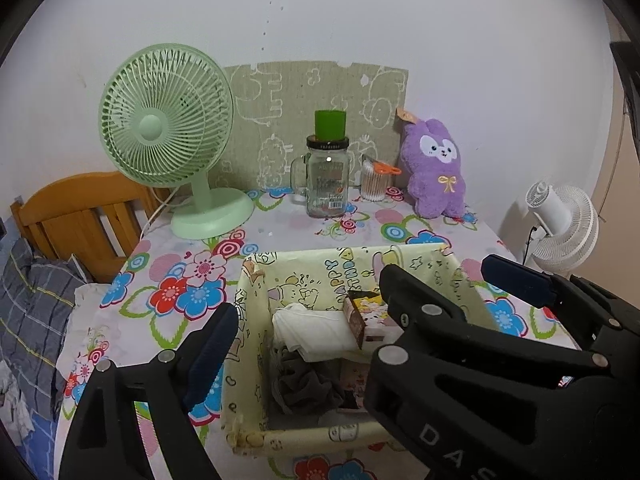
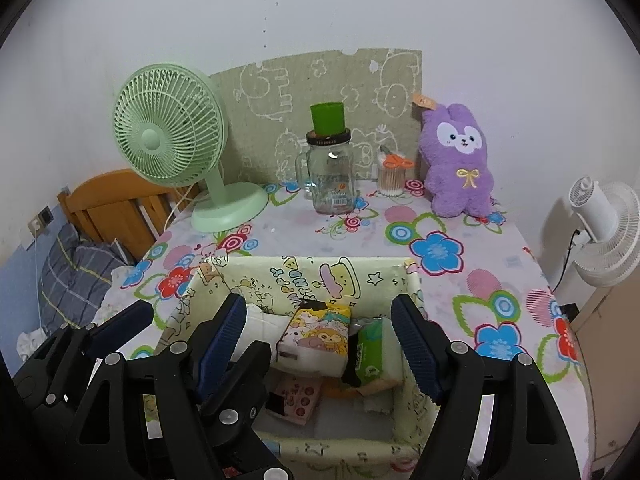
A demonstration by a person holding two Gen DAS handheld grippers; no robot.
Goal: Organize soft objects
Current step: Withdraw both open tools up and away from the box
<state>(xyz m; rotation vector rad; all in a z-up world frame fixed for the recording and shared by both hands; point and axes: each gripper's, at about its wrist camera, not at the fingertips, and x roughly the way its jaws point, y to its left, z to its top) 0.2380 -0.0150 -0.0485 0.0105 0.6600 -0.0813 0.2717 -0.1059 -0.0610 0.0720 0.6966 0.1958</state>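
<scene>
A cream cartoon-print box [image 1: 320, 258] [image 2: 312, 266] stands at the near side of the flowered table. Inside lie a white cloth [image 1: 312, 326], a grey-brown cloth [image 1: 304, 388], a cartoon tissue pack [image 2: 316, 336], a green tissue pack [image 2: 372, 352] and a pink pack [image 2: 296, 396]. My left gripper [image 1: 308, 320] hangs open over the box's left half, and its right finger overlaps the right gripper's frame. My right gripper [image 2: 320, 320] is open above the tissue packs, its pads touching nothing. A purple plush rabbit [image 1: 436, 168] [image 2: 460, 168] sits upright at the back right.
At the back stand a green desk fan [image 1: 168, 140], a glass jar mug [image 1: 326, 180] with a green cup on its lid, and a tub of cotton swabs [image 1: 374, 184] holding orange scissors. A white fan [image 2: 600, 232] stands beyond the table's right edge. A wooden headboard [image 1: 76, 216] lies left.
</scene>
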